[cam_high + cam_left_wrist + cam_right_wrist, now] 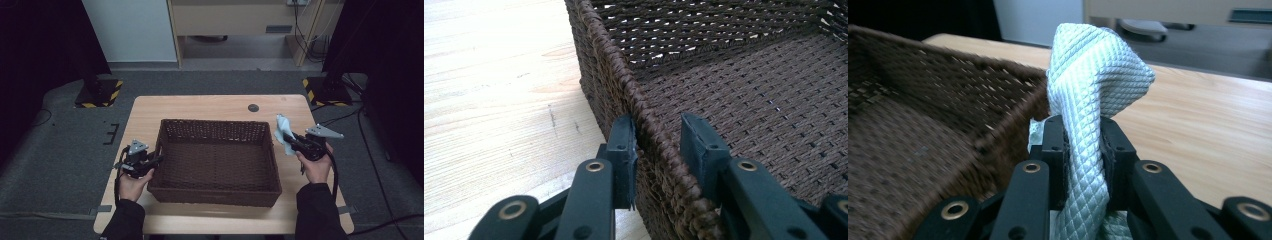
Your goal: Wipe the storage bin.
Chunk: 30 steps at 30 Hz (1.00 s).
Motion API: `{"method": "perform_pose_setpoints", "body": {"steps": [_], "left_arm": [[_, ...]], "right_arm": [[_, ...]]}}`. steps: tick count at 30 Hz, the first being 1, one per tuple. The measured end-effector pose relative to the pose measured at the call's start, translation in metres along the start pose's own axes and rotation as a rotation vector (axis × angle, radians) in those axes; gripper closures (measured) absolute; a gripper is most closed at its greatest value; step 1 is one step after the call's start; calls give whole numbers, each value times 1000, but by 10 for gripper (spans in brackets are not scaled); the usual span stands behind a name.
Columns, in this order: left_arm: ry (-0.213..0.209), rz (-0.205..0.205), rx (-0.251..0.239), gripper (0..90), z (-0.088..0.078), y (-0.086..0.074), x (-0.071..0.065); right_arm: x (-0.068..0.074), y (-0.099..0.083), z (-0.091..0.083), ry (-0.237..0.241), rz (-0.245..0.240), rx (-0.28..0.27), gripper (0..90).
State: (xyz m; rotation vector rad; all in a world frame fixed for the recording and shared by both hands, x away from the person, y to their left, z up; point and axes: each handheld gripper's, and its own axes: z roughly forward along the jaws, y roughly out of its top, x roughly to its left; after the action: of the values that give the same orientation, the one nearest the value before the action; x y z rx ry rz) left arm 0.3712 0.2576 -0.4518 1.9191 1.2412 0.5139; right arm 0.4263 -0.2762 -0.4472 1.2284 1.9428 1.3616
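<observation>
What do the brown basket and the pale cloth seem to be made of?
The basket: probably woven rattan or paper cord, matt dark brown; twisted strands and small gaps show in the walls. The cloth: likely microfibre, pale blue-green with a slight sheen; a fine quilted diamond pattern covers it, and it folds softly.

Dark brown woven basket [215,192], pale blue diamond-textured cloth [1088,100], light wood table [200,105]

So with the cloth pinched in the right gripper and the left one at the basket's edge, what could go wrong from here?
1. The right gripper pinches only a fold of the cloth; loose ends could snag the basket rim.
2. The left gripper straddles the basket's side wall with a gap at one jaw, so the basket might shift if bumped.
</observation>
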Motion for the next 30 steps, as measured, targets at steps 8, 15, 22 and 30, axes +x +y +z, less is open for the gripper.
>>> {"method": "perform_pose_setpoints", "body": {"steps": [8,15,22,30], "left_arm": [[-2,-3,-4,667,0,0,0],[-3,-4,-5,666,0,0,0],[-4,-5,-6,666,0,-1,1],[-4,-4,-6,666,0,-1,1]], "right_arm": [[5,-13,27,39,-58,121,770],[3,-36,47,13,-55,280,771],[6,-45,60,20,-51,393,772],[8,-2,19,61,-19,13,780]]}}
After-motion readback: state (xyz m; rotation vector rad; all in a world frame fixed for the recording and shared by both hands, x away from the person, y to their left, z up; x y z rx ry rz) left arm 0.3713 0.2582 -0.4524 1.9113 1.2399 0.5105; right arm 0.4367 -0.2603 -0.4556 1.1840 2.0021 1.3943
